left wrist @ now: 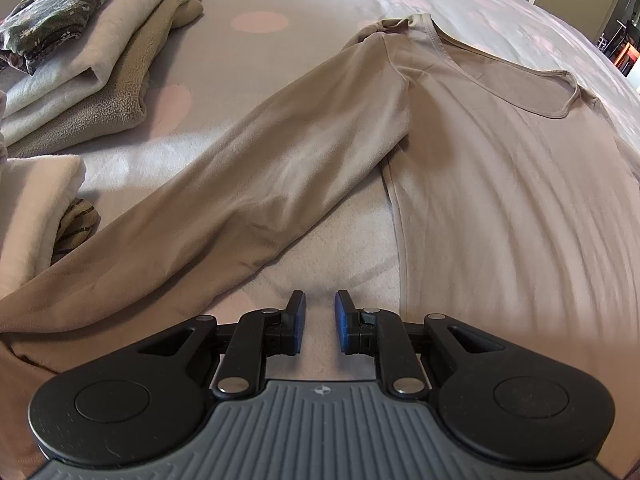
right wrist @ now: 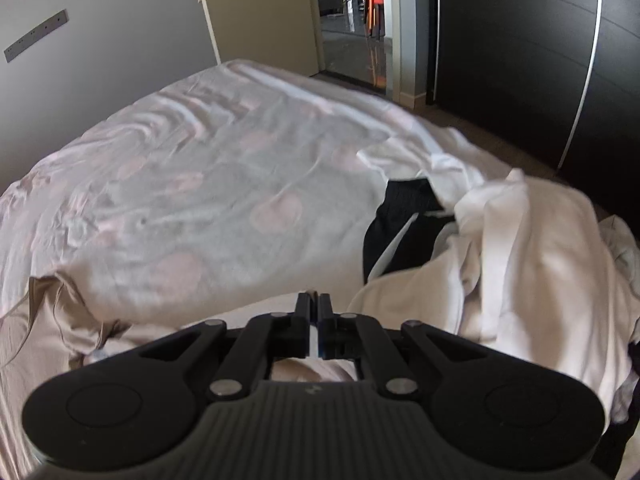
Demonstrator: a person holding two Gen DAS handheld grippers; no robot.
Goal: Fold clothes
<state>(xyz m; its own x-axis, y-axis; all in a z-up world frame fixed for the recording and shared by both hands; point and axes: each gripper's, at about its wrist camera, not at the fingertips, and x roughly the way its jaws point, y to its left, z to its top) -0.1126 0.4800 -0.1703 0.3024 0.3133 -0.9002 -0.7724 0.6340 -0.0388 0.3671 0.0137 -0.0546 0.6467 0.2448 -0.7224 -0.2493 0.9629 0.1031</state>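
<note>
A beige long-sleeved top [left wrist: 500, 200] lies flat on the bed. Its sleeve [left wrist: 260, 176] stretches out towards the lower left. My left gripper [left wrist: 320, 300] hangs over the bare cover between sleeve and body. Its blue pads [left wrist: 299, 316] stand a little apart with nothing between them. In the right wrist view my right gripper [right wrist: 314, 300] is shut, and a thin pale strip of cloth shows between its fingers. The beige top [right wrist: 48, 320] lies rumpled at the lower left, and its pale fabric runs up to those fingertips.
A stack of folded clothes [left wrist: 80, 60] sits at the far left, with a folded white piece [left wrist: 36, 200] nearer. A loose heap of white laundry [right wrist: 520, 260] and a black garment [right wrist: 400, 220] lie on the spotted bed cover [right wrist: 200, 200]. Beyond are a doorway [right wrist: 352, 20] and a dark wardrobe [right wrist: 520, 60].
</note>
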